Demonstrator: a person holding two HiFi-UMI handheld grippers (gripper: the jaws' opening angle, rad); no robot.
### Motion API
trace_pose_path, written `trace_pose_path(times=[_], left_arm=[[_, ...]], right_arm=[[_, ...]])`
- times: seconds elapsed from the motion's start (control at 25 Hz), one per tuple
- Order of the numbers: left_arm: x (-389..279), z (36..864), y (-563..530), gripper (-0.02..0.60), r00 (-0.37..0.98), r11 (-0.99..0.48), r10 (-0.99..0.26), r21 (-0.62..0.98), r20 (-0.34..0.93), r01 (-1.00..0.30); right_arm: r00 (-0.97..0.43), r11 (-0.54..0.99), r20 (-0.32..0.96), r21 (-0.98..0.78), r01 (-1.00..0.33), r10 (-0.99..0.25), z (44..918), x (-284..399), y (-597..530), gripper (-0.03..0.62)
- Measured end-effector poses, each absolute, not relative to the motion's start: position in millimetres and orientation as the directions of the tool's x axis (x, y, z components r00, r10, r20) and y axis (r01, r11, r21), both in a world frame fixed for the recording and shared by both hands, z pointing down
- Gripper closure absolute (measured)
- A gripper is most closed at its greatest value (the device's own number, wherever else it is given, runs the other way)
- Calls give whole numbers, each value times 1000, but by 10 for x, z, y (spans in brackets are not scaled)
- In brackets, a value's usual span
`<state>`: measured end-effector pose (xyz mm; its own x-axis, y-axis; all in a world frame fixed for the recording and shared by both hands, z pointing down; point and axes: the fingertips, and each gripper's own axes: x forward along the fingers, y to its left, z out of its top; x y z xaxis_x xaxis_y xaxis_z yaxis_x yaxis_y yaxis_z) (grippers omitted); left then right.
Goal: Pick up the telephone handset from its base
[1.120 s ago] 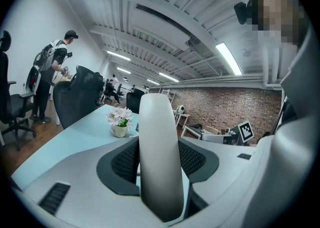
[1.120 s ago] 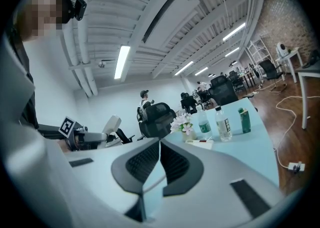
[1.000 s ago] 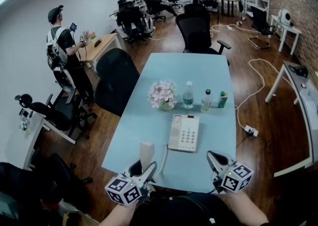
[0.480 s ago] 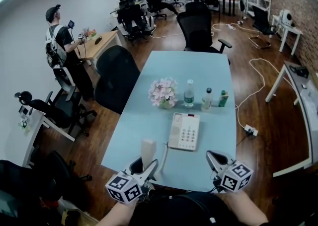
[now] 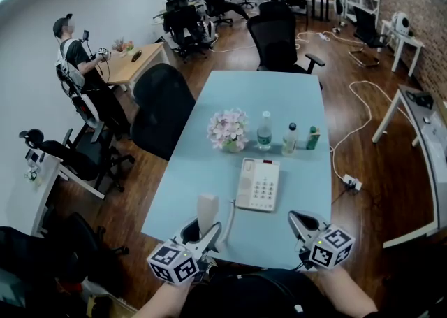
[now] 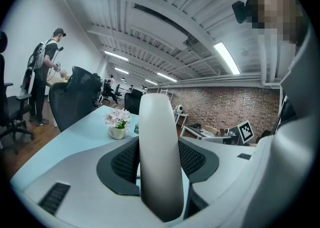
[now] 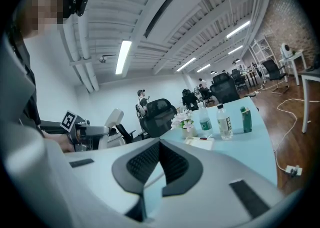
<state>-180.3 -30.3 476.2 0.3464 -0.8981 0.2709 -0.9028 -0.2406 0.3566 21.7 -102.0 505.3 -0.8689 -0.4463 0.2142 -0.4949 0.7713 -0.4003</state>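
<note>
The left gripper (image 5: 201,234) has its jaws clamped on the handset (image 5: 207,212). It stands upright in them, lifted clear and to the near left of the base (image 5: 258,185), with the cord (image 5: 230,217) trailing back toward the base. The right gripper (image 5: 302,224) hovers to the base's near right, jaws pressed together on nothing. The lift looks essentially made. To do it well, the grip should probably stay on the handset's middle and rise gently, so the cord does not go taut and drag the base. The smooth plastic could slip if the squeeze eases. The base sits on a pale blue table (image 5: 279,100). Beyond it stand flowers (image 5: 228,130) and two bottles (image 5: 265,133). Around is an open office with dark wood floor, black chairs (image 5: 278,44) and a brick wall far right.
</note>
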Motion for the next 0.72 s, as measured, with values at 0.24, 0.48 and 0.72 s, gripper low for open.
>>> trace_pose_path(times=[0.24, 0.48, 0.72], left_arm=[[-1781, 4757, -317, 362, 351, -246, -897, 355, 270, -902], [-1775, 4774, -335, 362, 352, -247, -895, 354, 272, -902], [-1769, 4760, -337, 362, 352, -246, -895, 354, 273, -902]], right_arm=[[-868, 772, 215, -396, -497, -448, 5046, 216, -1024, 586], [-866, 768, 224, -401, -500, -447, 5117, 233, -1031, 586], [-865, 774, 233, -385, -502, -445, 5070, 217, -1022, 586]])
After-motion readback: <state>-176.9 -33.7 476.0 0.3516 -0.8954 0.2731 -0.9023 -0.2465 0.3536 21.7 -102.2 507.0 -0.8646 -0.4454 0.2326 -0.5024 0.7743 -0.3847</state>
